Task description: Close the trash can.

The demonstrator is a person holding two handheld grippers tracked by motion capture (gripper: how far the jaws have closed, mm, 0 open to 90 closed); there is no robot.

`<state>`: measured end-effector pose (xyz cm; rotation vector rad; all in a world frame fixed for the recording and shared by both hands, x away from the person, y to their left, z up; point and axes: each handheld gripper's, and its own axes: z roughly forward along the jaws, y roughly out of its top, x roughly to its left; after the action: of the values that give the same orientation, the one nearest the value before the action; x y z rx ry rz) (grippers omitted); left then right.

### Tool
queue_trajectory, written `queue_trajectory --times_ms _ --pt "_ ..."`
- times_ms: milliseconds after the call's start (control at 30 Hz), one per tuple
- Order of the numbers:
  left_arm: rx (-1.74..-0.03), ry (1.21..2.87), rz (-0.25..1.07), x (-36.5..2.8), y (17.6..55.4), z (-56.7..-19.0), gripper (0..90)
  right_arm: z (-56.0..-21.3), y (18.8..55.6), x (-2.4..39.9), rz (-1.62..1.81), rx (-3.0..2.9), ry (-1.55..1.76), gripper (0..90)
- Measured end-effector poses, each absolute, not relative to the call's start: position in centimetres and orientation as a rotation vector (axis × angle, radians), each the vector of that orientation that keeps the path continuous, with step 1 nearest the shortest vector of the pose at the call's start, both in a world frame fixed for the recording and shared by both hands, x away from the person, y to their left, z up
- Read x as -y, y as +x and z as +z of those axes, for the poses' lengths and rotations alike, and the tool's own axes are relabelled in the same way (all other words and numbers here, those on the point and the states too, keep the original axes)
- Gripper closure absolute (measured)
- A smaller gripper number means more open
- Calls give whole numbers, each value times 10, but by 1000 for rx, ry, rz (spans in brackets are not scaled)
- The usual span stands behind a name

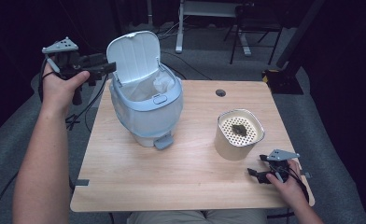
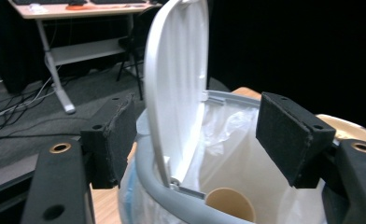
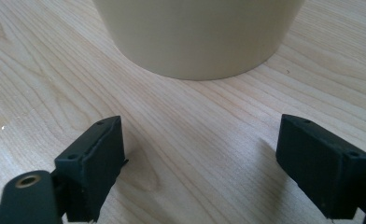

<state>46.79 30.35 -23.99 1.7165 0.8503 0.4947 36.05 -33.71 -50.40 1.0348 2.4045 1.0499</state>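
A: Left tongs (image 1: 107, 68) — where, and in what state?

B: Held up off the left edge of the bench (image 1: 139, 182), pointing at the bin (image 1: 146, 109); the tips sit just beside the raised lid (image 1: 134, 56), near its hinge; whether they touch it, can't tell. In the left gripper view the left tongs (image 2: 197, 140) stand wide apart; the lid (image 2: 176, 84) rises upright between the two pads, neither pad pressing on it.

A: The bin itself?

B: Pale blue-grey, towards the back left of the bench; lid swung up; clear liner bag (image 1: 148, 86) inside; foot pedal (image 1: 164, 141) at the base, facing the person. Looking in from the left gripper view: liner (image 2: 237, 149) white and crinkled; a tan cup (image 2: 230, 204) lying down in the bag.

A: Right side?

B: Right tongs (image 1: 252, 173) low at the front right corner of the bench, aimed at the cream canister (image 1: 238, 135); near it, apart from it. From the right gripper view the right tongs (image 3: 200, 163) are spread wide with bare wood (image 3: 195, 140) between them; the canister wall (image 3: 195, 37) stands just ahead, untouched.

A: Canister contents?

B: Perforated insert on top; one dark lump (image 1: 239, 129) on it; can't tell what it is.
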Motion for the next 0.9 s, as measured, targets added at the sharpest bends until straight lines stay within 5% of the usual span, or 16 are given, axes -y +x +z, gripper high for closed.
queue_trajectory --times_ms 300,567,900 --pt "-812 1758 499 -294 476 -233 317 -504 360 337 1052 -2403 1037 157" --pt "-722 1767 402 -288 465 -235 398 -504 360 337 1052 -2407 1030 157" --pt "-592 1800 294 -262 446 -256 381 -504 359 336 1056 -2411 1022 159"
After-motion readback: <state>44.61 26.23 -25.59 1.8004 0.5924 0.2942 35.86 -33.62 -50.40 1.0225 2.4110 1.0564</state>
